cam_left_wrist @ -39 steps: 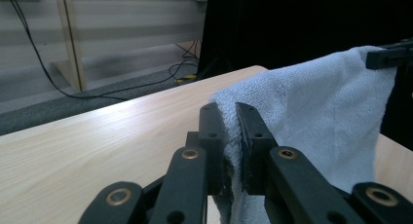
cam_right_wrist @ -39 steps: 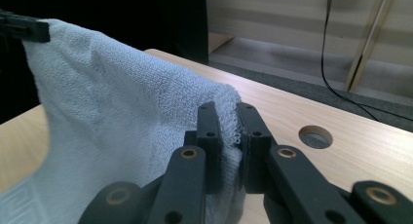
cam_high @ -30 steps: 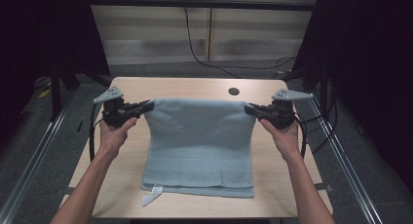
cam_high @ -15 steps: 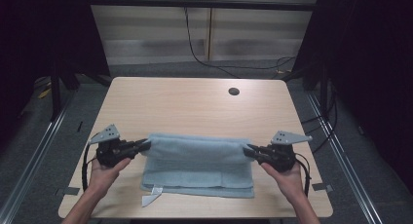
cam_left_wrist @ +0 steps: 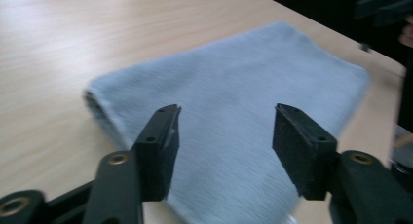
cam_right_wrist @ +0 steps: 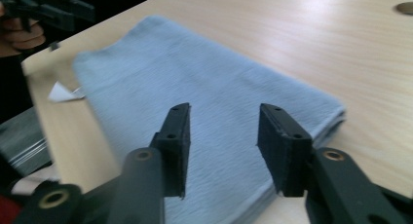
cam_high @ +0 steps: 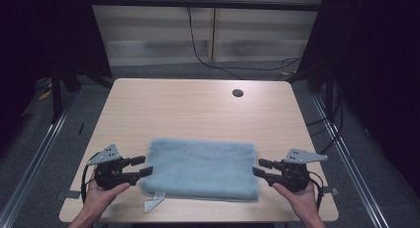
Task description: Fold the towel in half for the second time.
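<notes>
Light blue terry towel (cam_high: 200, 168), folded into a flat rectangle, lies in the lower middle of the high view on the pale wooden table (cam_high: 198, 109), near its front edge. A small white tag (cam_high: 153, 203) sticks out from the towel's lower left corner, flat on the wood.

Left gripper (cam_high: 143, 166), black with a grey three-cornered plate, sits at lower left of the high view, held in the person's left hand (cam_high: 99, 198), tips just beside the towel's left edge. Its jaws have just been opening; in the left gripper view (cam_left_wrist: 224, 131) they stand well apart with nothing pinched, towel lying past and below them.

Right gripper (cam_high: 257, 167), same build, sits at lower right in the right hand (cam_high: 299, 198), tips at the towel's right edge, possibly touching it, hard to tell from above. Its jaws have also just been opening; in the right gripper view (cam_right_wrist: 221, 131) the pads are parted and clear of cloth.

Small dark round hole (cam_high: 237, 93) in the tabletop, upper right.
</notes>
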{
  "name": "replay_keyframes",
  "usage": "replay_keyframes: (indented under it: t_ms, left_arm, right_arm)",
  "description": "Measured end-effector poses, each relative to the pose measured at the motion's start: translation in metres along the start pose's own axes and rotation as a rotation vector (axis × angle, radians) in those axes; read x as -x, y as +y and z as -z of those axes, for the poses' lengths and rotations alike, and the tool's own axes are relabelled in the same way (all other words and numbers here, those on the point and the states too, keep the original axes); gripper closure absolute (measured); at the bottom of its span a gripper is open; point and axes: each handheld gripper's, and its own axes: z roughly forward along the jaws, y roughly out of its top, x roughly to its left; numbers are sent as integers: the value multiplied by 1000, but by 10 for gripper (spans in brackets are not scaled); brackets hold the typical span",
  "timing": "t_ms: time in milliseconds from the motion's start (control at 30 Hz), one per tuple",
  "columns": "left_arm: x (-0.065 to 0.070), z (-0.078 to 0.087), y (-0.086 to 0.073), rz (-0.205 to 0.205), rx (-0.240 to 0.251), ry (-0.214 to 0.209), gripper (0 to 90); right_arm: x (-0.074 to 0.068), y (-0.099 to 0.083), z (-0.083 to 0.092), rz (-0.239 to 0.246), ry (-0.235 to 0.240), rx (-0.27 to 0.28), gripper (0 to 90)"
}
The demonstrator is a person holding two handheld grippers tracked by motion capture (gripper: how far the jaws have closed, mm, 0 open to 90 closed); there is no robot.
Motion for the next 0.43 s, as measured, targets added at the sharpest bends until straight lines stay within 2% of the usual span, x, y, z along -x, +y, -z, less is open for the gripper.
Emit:
replay_keyframes:
  t_ms: [33,67,100,167,233,300,367,400,433]
  left_arm:
    - [-5,-1,2,4,14,26,402]
    - [-13,-2,4,25,22,53,394]
    - [-21,-2,4,49,22,59,373]
    - [-31,-2,0,86,25,117,325]
    - [-34,2,-8,80,8,131,310]
    - [-36,6,-16,80,8,135,296]
    - [-35,10,-21,75,20,167,287]
    - [-33,12,-24,79,21,146,288]
    - [-31,12,-26,80,16,143,279]
  right_arm:
    - [2,0,0,-7,-13,5,529]
    - [6,0,0,-18,-35,19,505]
    - [10,0,0,-26,-70,31,481]
    - [19,-3,1,-56,-103,50,461]
    - [28,-9,3,-75,-152,55,429]
    - [34,-17,4,-103,-165,58,417]
    - [36,-23,4,-109,-199,33,385]
    - [37,-25,4,-116,-206,31,384]
    - [37,-27,3,-116,-218,27,378]
